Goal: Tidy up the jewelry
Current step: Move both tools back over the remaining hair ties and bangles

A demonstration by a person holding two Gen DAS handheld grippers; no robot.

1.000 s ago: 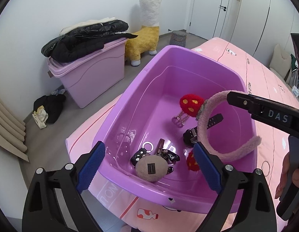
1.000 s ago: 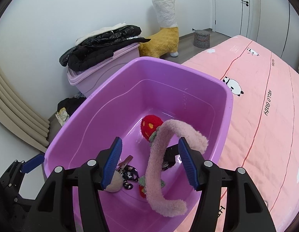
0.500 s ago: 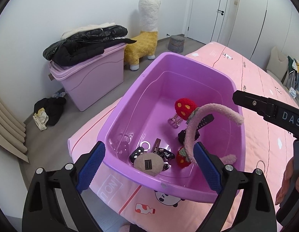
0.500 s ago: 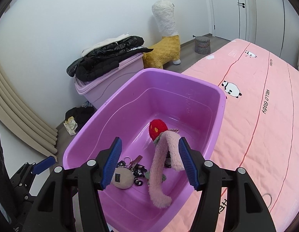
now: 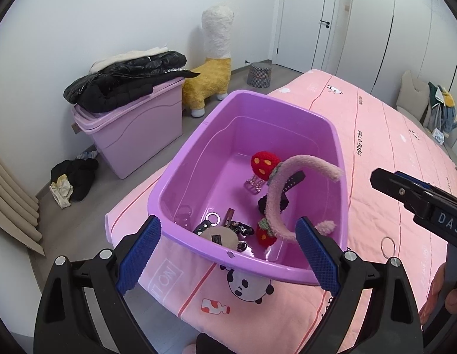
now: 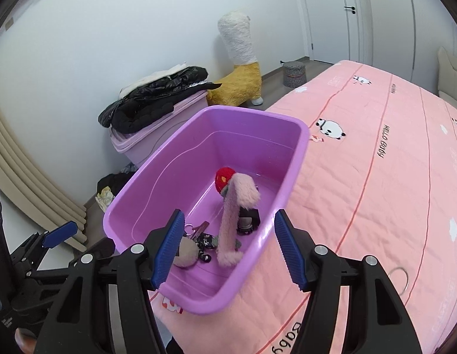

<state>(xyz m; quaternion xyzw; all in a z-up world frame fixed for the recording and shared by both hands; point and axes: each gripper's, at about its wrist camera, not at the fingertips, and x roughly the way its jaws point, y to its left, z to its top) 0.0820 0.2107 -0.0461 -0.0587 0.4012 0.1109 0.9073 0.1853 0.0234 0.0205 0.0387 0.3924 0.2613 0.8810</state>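
Note:
A purple plastic bin (image 5: 181, 159) (image 6: 290, 165) sits on the pink bedspread. A fluffy pink headband (image 5: 272, 200) (image 6: 231, 215) stands inside it, leaning against the right wall. Around it lie a red plush charm (image 5: 264, 160) (image 6: 224, 177), a beige round plush keychain (image 5: 218, 237) (image 6: 185, 252), keys and dark trinkets. A thin metal ring (image 5: 388, 246) (image 6: 399, 277) lies on the bedspread right of the bin. My left gripper (image 5: 228, 253) is open and empty near the bin's front rim. My right gripper (image 6: 228, 250) is open and empty above the bin's near corner.
A lidded purple storage box (image 5: 134, 129) with black jackets on top stands on the floor to the left. A yellow alpaca toy (image 5: 212, 88) stands behind it. Dark clothes (image 5: 72, 177) lie on the floor. Pillows (image 5: 411, 97) are at the far right of the bed.
The right gripper let go of the pink headband, which dropped into the bin. Both grippers have pulled back and up from the bin.

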